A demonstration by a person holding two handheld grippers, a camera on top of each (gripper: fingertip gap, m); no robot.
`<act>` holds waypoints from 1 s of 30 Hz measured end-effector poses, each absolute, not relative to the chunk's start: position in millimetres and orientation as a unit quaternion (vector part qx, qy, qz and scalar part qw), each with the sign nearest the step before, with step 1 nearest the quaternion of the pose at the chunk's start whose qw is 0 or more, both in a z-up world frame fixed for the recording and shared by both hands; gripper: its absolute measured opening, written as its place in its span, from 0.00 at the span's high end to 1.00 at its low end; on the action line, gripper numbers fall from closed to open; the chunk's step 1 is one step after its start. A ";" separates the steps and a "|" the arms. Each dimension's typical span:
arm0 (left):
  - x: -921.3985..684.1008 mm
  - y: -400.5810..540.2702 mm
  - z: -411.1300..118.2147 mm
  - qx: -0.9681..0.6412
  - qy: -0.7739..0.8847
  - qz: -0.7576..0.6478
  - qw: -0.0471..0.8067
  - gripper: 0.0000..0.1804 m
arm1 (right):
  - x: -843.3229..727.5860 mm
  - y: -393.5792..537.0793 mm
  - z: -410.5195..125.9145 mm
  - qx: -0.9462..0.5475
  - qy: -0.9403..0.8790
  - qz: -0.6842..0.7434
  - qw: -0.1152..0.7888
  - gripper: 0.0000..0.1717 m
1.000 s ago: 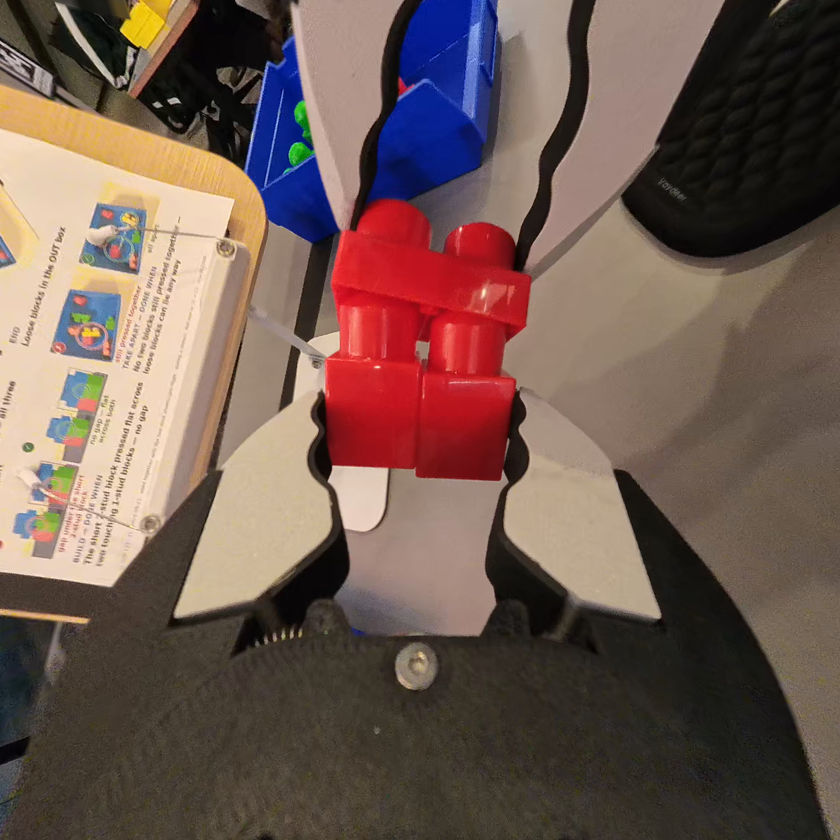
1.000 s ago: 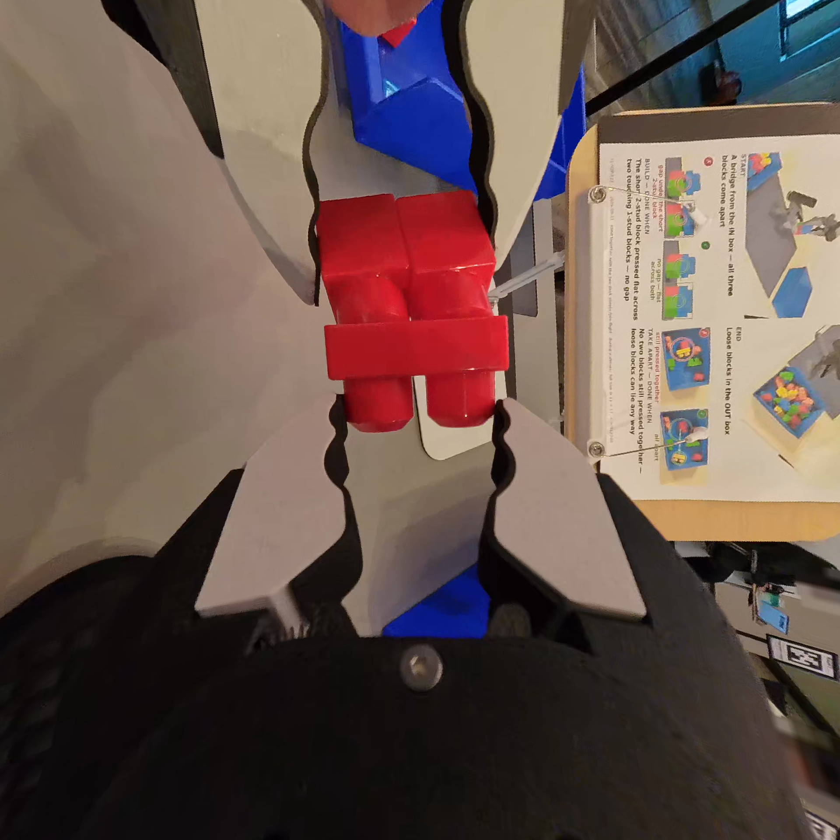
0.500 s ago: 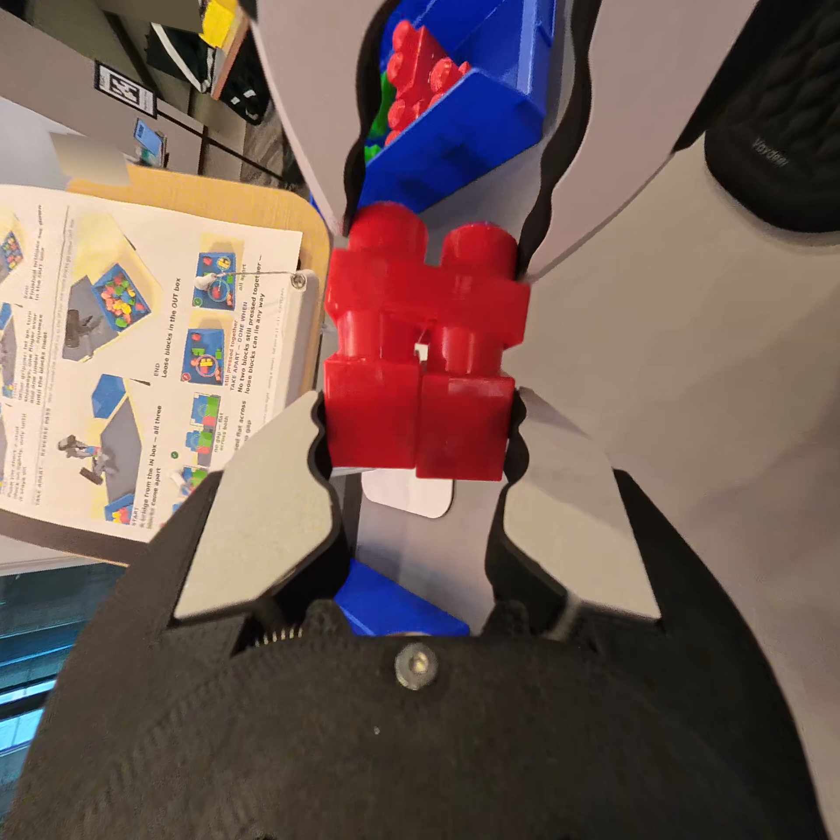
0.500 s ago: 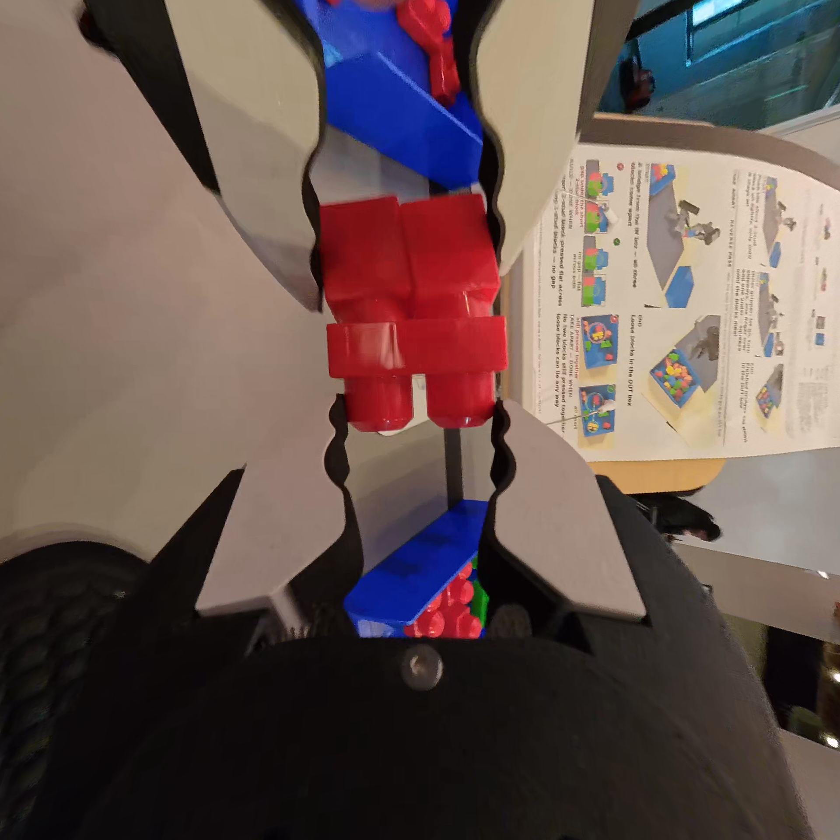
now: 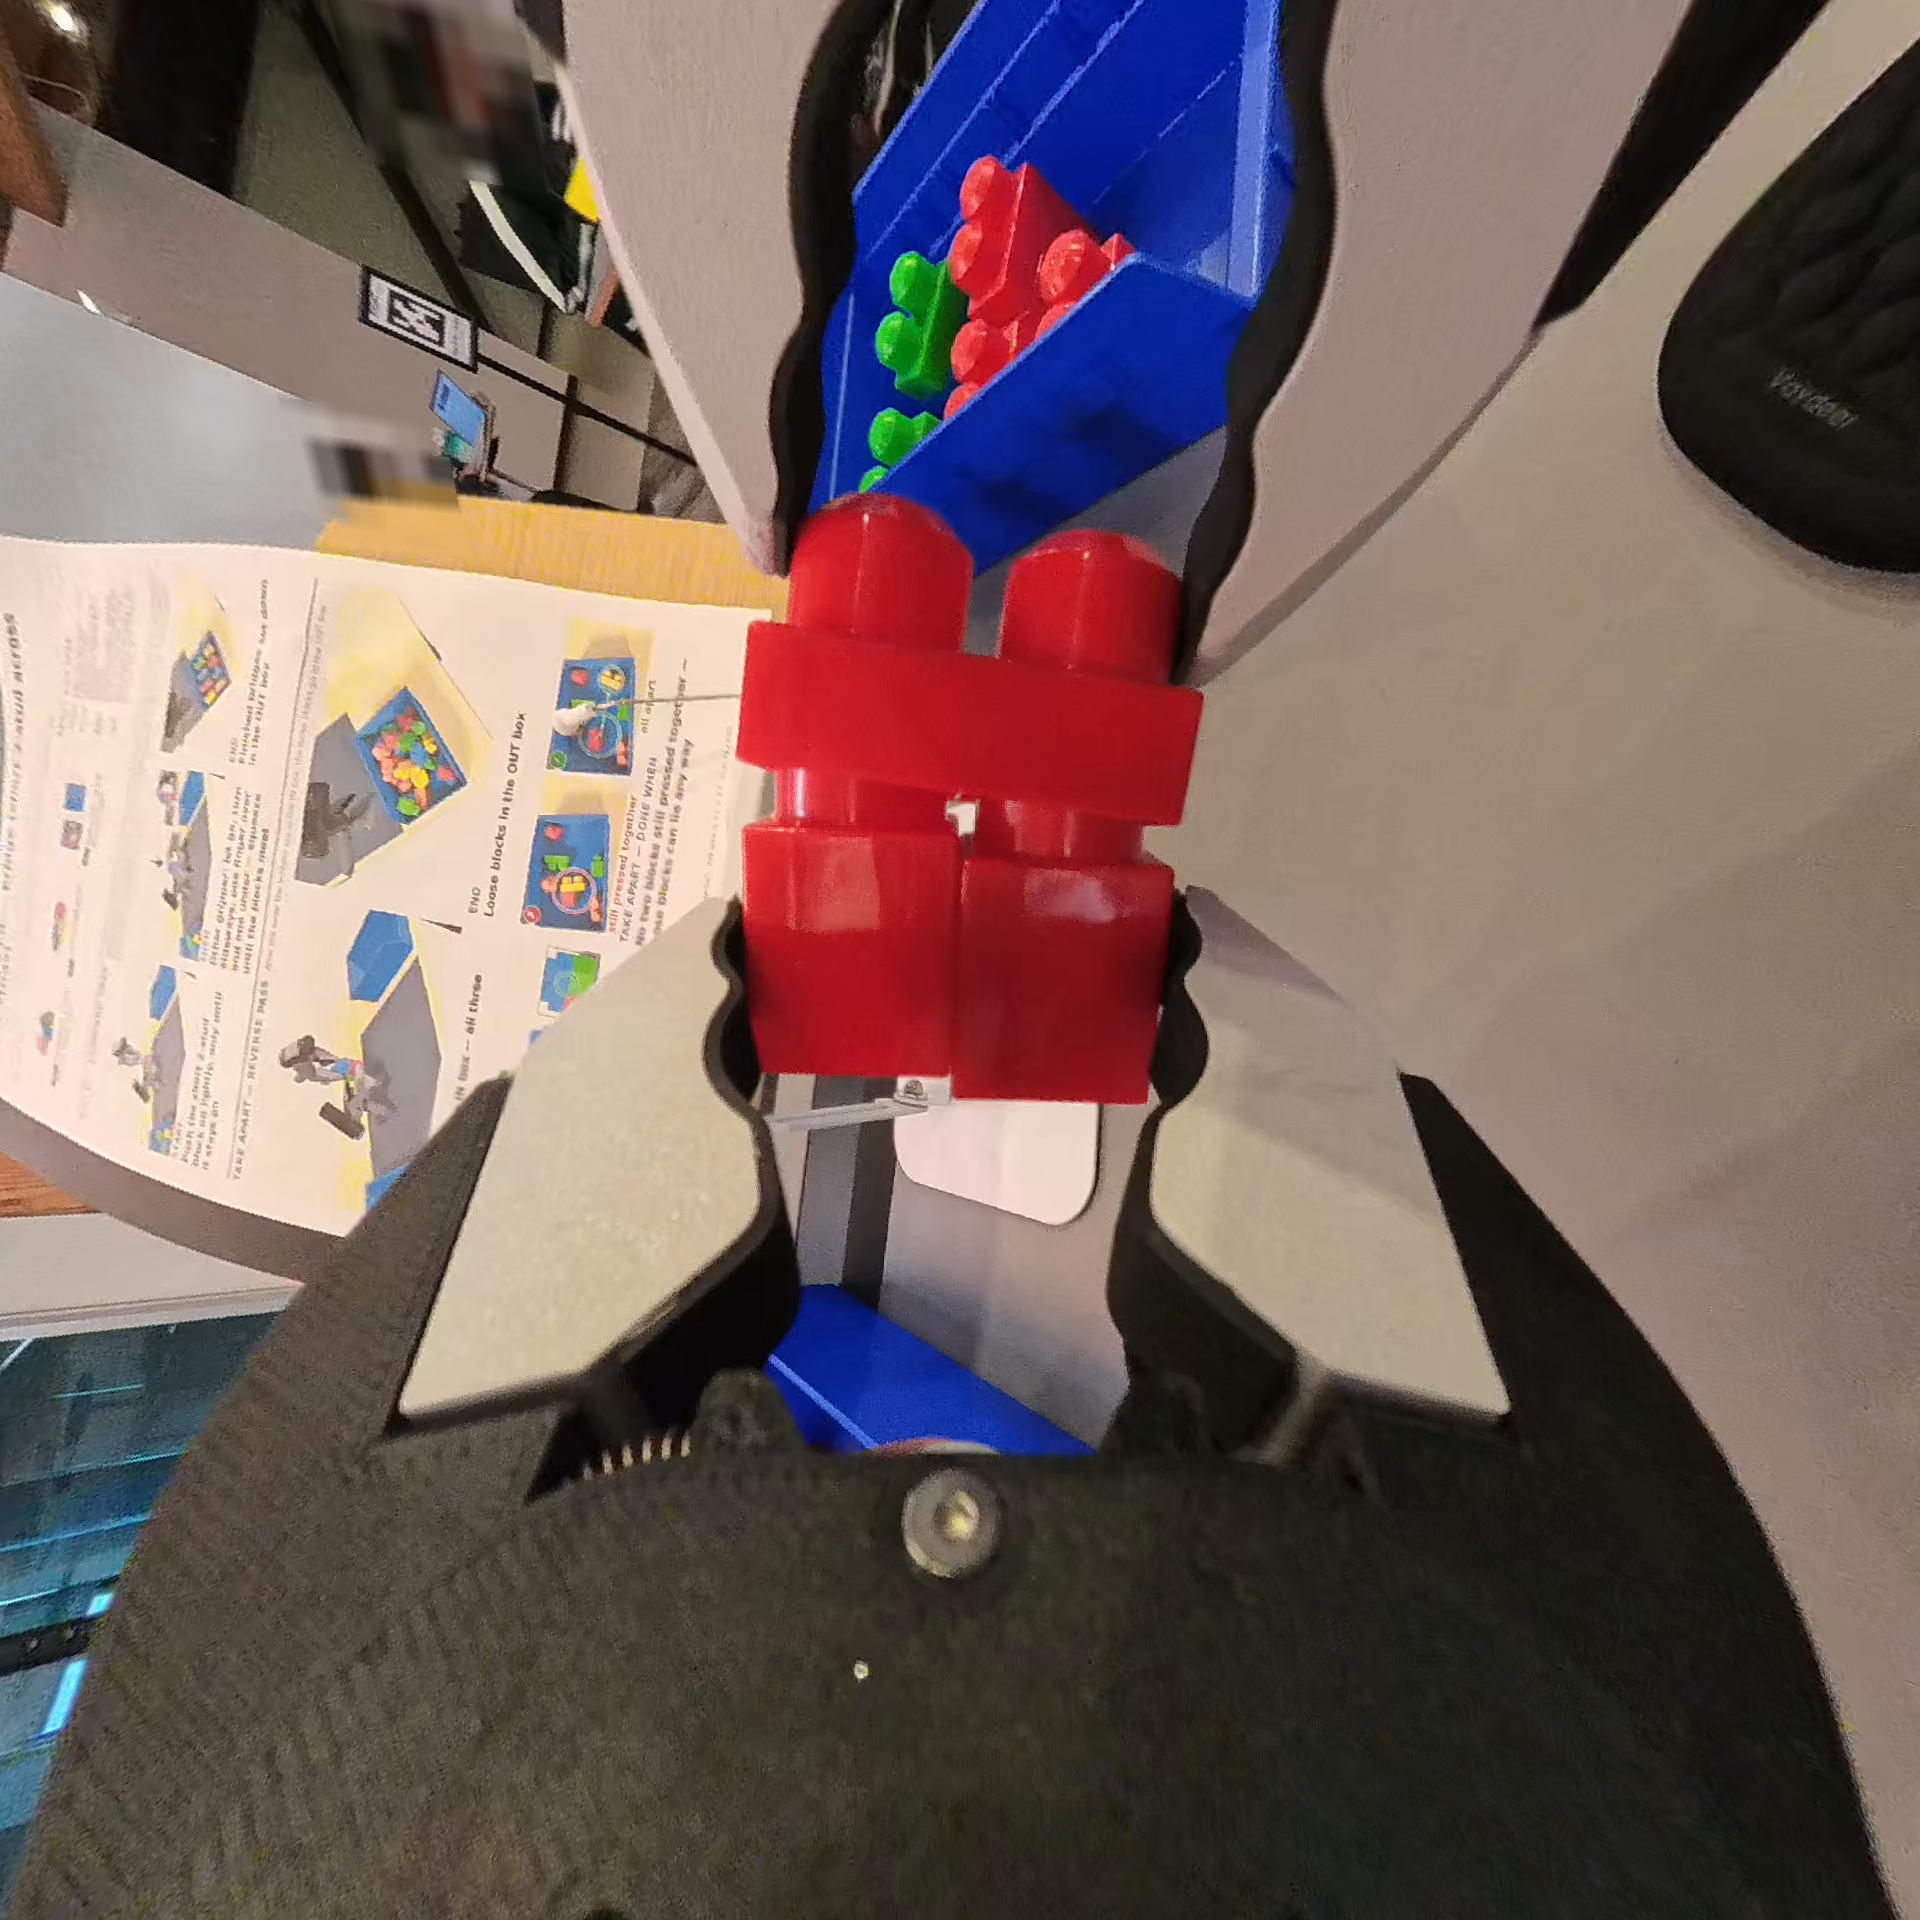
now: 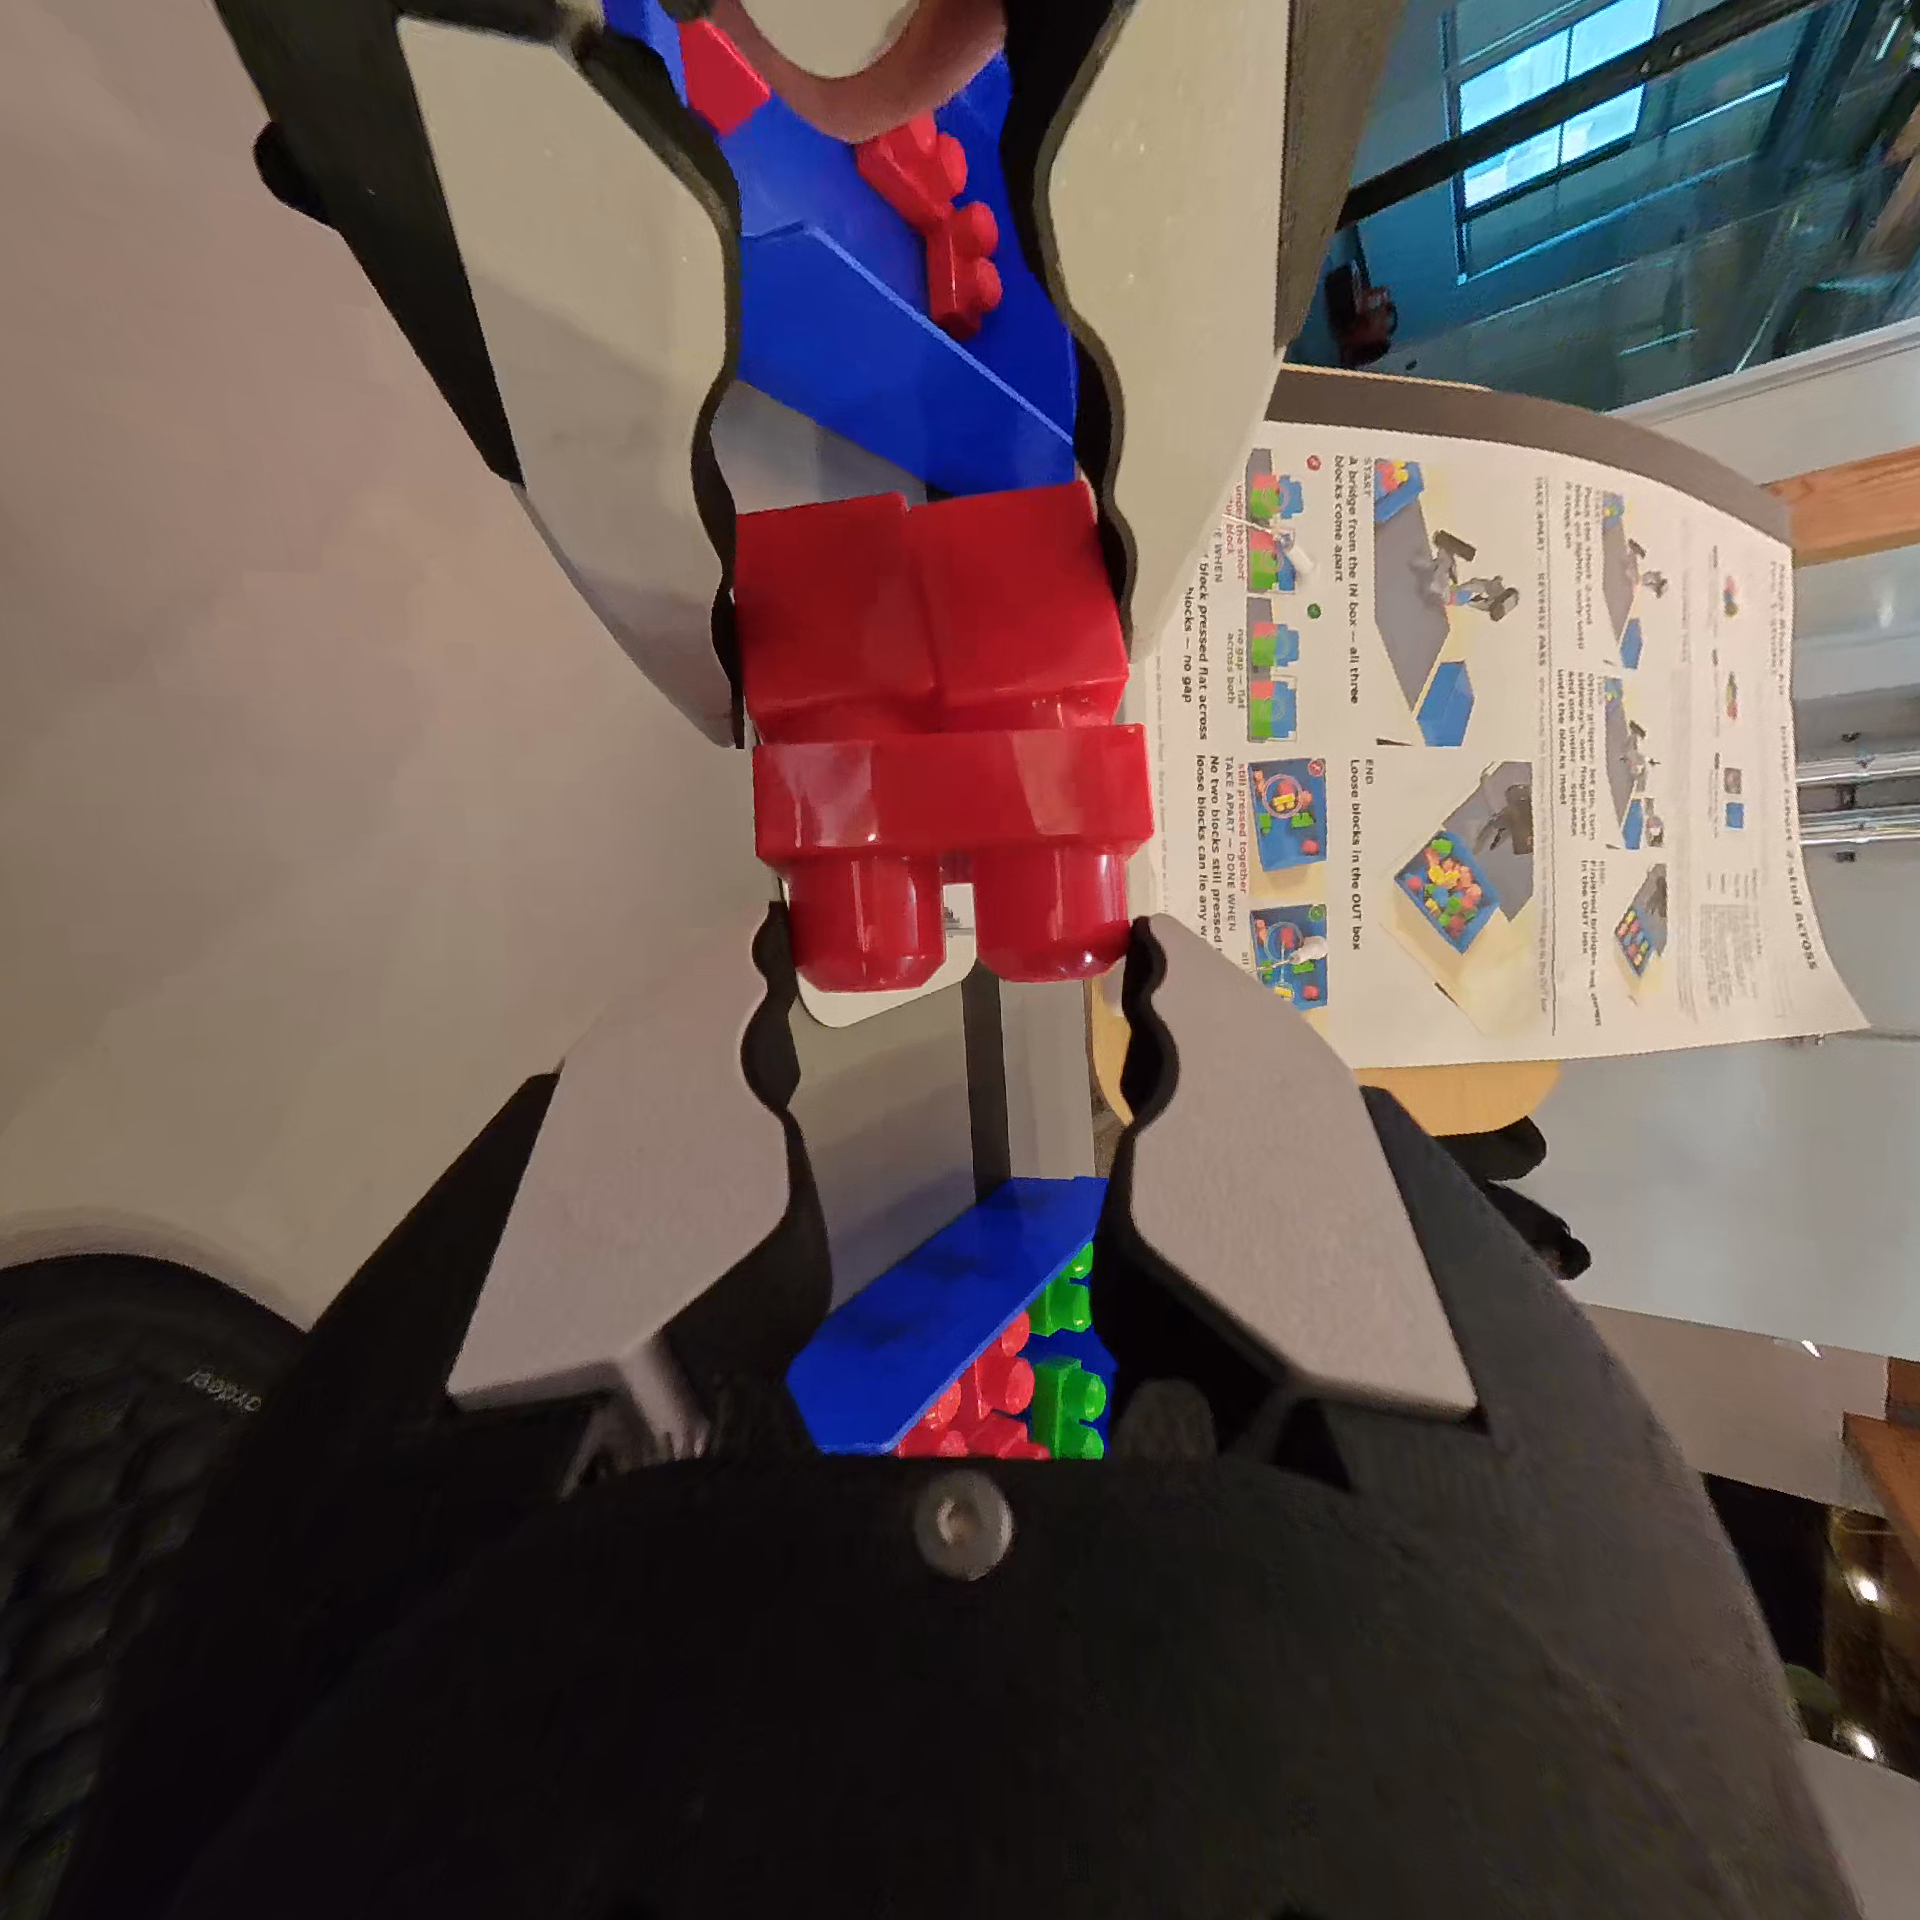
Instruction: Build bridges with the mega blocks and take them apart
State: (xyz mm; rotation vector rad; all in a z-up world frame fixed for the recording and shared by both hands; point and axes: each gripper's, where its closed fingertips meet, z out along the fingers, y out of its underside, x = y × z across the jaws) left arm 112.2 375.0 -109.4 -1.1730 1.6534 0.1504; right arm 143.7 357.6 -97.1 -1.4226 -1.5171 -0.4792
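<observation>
Beyond my fingertips, a blue bin (image 5: 1091,416) of loose blocks; nearer, my left gripper (image 5: 951,987) clamps two red single-stud blocks (image 5: 951,966), my right gripper (image 6: 951,935) apparently pinching the red two-stud block (image 6: 951,800) bridging them.

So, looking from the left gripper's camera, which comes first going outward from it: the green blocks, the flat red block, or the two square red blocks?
1. Two square red blocks, between the left gripper's fingertips.
2. Flat red block, just beyond, pressed onto their studs.
3. Green blocks, farthest, in the blue bin ahead.
</observation>
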 end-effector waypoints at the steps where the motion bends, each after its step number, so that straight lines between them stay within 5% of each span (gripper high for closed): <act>1: 114.0 373.0 -107.7 -0.486 0.691 0.061 0.532 0.59 | 142.7 357.4 -97.7 -0.584 -0.623 -0.192 0.484 0.64; 13: 112.7 378.6 -111.2 -0.493 0.686 0.052 0.533 0.59 | 134.5 355.3 -91.3 -0.553 -0.635 -0.190 0.504 0.64; 19: 114.9 376.3 -103.6 -0.523 0.642 -0.084 0.555 0.59 | 132.6 352.9 -73.3 -0.528 -0.640 -0.176 0.530 0.66; 30: 133.8 318.7 -59.0 -0.415 0.469 -0.675 0.389 0.59 | 137.9 343.8 -42.7 -0.462 -0.639 -0.113 0.604 0.27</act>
